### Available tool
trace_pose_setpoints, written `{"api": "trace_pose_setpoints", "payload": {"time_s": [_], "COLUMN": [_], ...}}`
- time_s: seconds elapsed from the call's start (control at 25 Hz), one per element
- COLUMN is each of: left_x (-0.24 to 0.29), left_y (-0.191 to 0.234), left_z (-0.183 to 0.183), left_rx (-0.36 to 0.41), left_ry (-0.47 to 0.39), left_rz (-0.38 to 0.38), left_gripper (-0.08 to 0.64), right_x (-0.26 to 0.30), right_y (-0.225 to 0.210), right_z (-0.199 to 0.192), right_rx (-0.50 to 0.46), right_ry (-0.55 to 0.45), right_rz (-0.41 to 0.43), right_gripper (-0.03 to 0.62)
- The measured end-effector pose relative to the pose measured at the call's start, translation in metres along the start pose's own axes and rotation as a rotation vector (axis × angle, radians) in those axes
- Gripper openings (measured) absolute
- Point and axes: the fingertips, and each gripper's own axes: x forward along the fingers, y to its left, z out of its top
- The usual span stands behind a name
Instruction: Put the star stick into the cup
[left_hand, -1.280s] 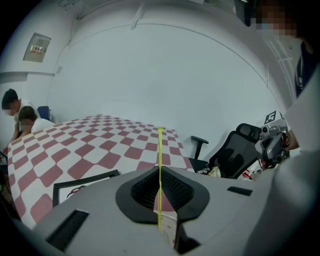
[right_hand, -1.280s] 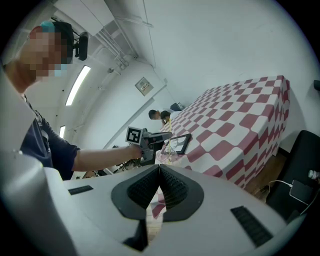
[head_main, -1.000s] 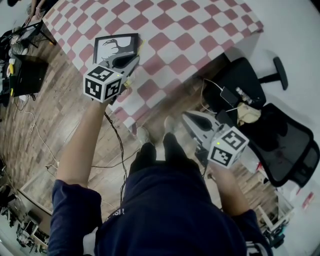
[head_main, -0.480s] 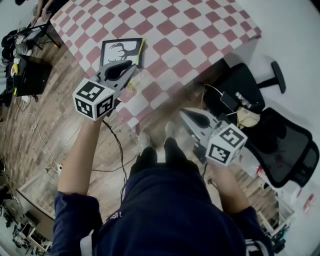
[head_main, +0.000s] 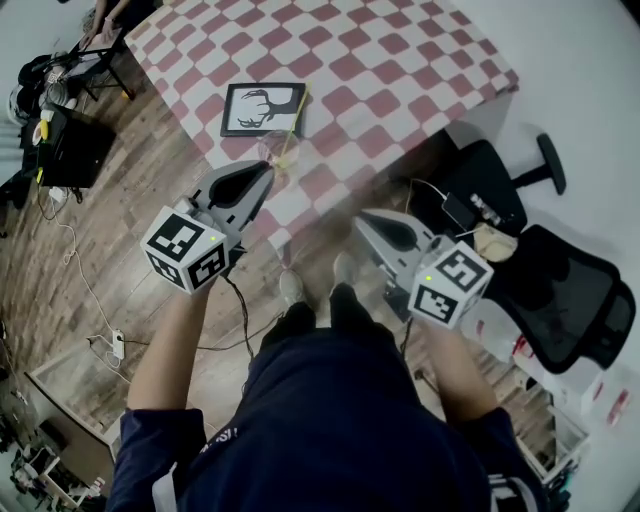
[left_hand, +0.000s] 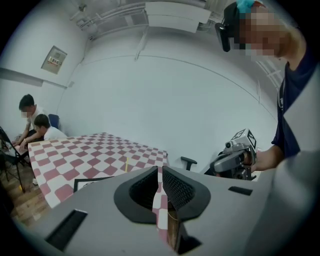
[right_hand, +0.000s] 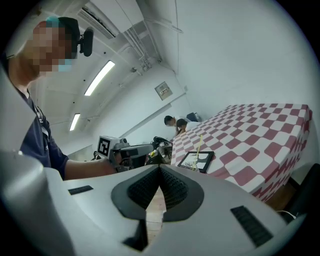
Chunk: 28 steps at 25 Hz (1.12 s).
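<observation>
A thin yellow star stick stands tilted near the front edge of the red-and-white checkered table. Its lower end is in what looks like a clear cup. The right gripper view shows the stick upright in front of a black picture frame. My left gripper is shut and empty, just short of the table's edge and close to the cup. My right gripper is shut and empty over the floor, off the table. In their own views, the left gripper and the right gripper hold nothing.
A black frame with a deer picture lies on the table behind the stick. A black office chair with a cable and small items stands at the right. Bags and cables sit on the wooden floor at the left. Two people sit at the table's far end.
Both grippers have drawn back from the table toward my body. The left one has come off the picture frame and now sits below the table's edge. Both stayed shut.
</observation>
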Motion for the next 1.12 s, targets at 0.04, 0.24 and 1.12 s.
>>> {"api": "trace_pose_setpoints", "payload": {"time_s": [0.04,0.24,1.12], "left_x": [-0.006,-0.033,-0.093], "left_y": [-0.006,-0.038,-0.056], "left_z": [-0.004,-0.036,-0.041], "left_rx": [-0.006,-0.043,-0.017], "left_ry": [-0.001,0.014,-0.061], "left_rz": [-0.004,-0.023,0.022], "left_gripper": [0.054,0.048,0.037], "right_x": [0.001,0.007,0.032], "right_y": [0.006,0.035,0.097], "right_z": [0.002,0.006,0.013], "right_rx": [-0.009,-0.045,-0.154], "right_ry": [-0.004,-0.013,-0.040], "right_rz": [0.003,0.028,0.070], "right_gripper": [0.015,0.015,0.014]}}
